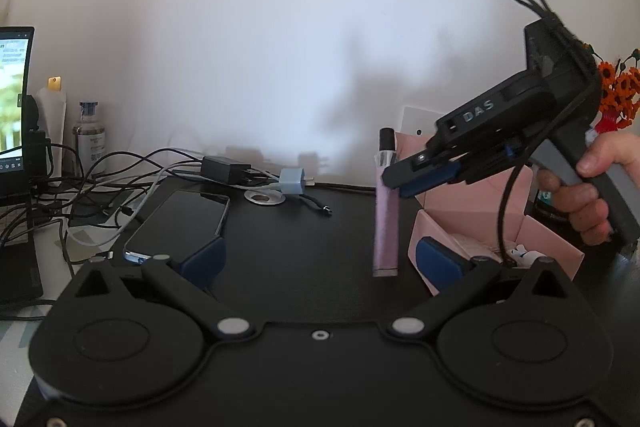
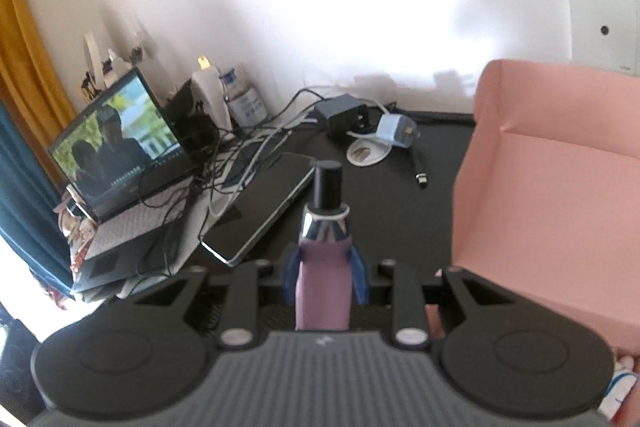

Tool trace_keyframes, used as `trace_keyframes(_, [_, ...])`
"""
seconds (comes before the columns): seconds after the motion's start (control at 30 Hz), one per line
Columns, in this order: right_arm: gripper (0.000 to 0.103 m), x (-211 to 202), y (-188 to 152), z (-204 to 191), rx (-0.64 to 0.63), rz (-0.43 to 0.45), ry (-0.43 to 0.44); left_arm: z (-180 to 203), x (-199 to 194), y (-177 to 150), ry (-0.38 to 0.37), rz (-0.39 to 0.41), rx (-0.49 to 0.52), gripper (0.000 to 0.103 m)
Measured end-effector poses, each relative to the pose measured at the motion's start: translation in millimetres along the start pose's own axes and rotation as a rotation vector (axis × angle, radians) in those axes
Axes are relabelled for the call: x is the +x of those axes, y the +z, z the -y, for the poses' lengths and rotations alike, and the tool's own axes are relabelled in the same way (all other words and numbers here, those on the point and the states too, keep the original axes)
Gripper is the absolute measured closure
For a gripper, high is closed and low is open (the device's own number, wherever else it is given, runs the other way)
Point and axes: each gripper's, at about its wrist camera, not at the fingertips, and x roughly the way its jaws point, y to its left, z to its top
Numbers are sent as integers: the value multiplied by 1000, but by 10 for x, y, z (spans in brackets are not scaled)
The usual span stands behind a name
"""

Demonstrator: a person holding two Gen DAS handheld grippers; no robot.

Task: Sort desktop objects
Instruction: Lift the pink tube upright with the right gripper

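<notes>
the pink tube is pinched upright near its cap by the right gripper, just beside the pink box at the worktop's right edge. the left gripper is held spread. the pinch should be kept firm and the tube level if it is carried over the box wall.

Left wrist view low over surface, faces wall; right wrist view higher, angled down-left, close. Shared: phone, pink box, chargers

Phone lies on the desk left of the box, chargers behind it (by the wall), laptop far left.
</notes>
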Motion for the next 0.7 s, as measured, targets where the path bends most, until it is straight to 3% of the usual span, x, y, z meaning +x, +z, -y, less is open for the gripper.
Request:
trace_keyframes(0.07, [98, -72, -7, 10, -1, 16, 7, 5, 0, -1, 1, 0, 3, 0])
trace_keyframes(0.27, [98, -65, -25, -27, -53, -21, -32, 11, -5, -2, 0, 2, 6, 0])
trace_keyframes(0.37, [87, 97, -4, -88, -68, -90, -48, 11, -6, -2, -1, 2, 6, 0])
trace_keyframes(0.5, [71, 427, -17, -275, -187, -182, -135, 8, -9, -3, 1, 3, 5, 0])
trace_keyframes(0.7, [68, 861, -79, -395, -301, -287, -325, -30, -6, 4, 0, 1, -15, 0])
